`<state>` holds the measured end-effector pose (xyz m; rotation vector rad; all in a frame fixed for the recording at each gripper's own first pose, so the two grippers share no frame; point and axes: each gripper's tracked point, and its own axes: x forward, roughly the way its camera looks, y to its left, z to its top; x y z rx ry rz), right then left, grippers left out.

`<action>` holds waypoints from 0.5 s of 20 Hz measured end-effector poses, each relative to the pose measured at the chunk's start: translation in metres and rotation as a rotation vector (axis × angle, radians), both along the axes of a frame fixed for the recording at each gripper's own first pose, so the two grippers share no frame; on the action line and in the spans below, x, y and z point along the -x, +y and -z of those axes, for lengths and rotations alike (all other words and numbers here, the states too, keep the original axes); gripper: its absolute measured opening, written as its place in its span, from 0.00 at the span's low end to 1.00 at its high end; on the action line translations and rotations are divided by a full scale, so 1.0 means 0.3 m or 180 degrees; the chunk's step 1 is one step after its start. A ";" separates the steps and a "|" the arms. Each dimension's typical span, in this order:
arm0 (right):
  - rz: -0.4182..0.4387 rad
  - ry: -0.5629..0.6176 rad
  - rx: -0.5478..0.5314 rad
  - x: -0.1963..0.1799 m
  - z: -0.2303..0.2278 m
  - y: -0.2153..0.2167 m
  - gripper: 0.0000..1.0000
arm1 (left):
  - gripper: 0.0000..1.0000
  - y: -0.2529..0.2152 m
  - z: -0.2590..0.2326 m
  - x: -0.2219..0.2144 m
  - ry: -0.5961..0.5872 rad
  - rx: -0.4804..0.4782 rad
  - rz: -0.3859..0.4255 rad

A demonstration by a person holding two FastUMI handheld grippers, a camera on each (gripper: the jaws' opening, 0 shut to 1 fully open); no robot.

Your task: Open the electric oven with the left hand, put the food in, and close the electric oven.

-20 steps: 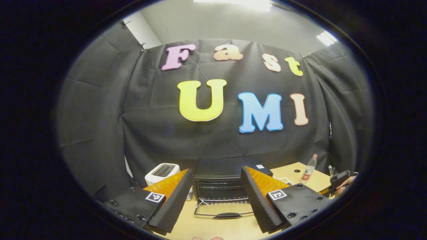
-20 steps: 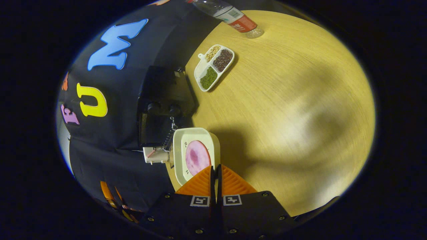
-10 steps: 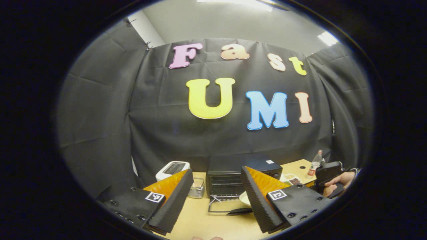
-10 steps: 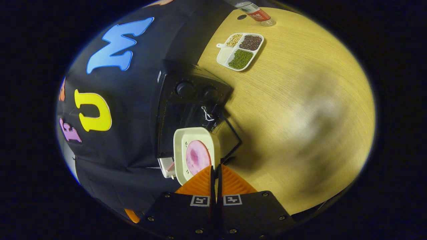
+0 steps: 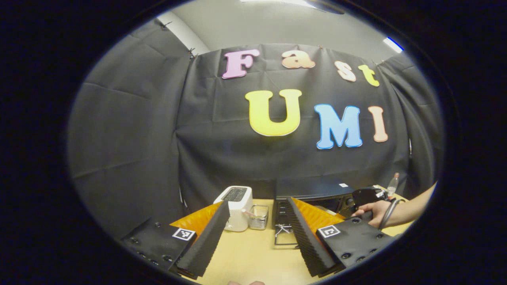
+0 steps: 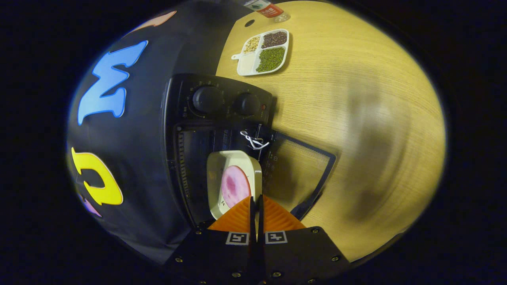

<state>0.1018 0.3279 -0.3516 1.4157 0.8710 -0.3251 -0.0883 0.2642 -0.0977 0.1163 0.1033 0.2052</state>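
Note:
The black electric oven (image 6: 214,105) stands with its glass door (image 6: 305,170) folded down flat onto the table. My right gripper (image 6: 255,198) is shut on the rim of a cream plate (image 6: 222,162) that carries a pink slice of meat (image 6: 234,186); the plate hangs at the mouth of the oven cavity, over the door's hinge side. In the left gripper view my left gripper (image 5: 257,204) is open and holds nothing, well back from the oven (image 5: 313,194). There a hand (image 5: 376,209) holds the other gripper at the oven's front.
A white toaster (image 5: 237,202) and a small clear container (image 5: 259,217) sit left of the oven. Right of the oven lie a divided tray of beans (image 6: 263,53) and a bottle (image 6: 265,6) on the wooden table (image 6: 356,118).
The right gripper has swung round and brought the plate up to the open oven's mouth. The left gripper, still open, has drawn back and turned left, so the oven slid rightward in its view.

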 end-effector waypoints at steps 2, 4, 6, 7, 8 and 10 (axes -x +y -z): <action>0.0185 0.0029 -0.0017 -0.071 0.022 -0.003 0.01 | 1.00 0.055 0.010 0.021 0.0030 0.0002 -0.0097; 0.0369 0.0078 -0.0077 -0.128 0.040 0.023 0.01 | 1.00 0.095 0.012 0.040 0.0048 0.0007 -0.0179; 0.0486 0.0098 -0.0074 -0.179 0.056 0.047 0.01 | 1.00 0.121 0.019 0.049 0.0071 0.0015 -0.0245; 0.0546 0.0105 -0.0084 -0.203 0.061 0.057 0.01 | 0.97 0.131 0.015 0.049 0.0069 0.0021 -0.0262; 0.0586 0.0113 -0.0139 -0.226 0.066 0.078 0.01 | 0.97 0.135 0.020 0.047 0.0086 0.0025 -0.0270; 0.0604 0.0073 -0.0172 -0.269 0.080 0.114 0.01 | 0.96 0.138 0.029 0.035 0.0112 0.0012 -0.0269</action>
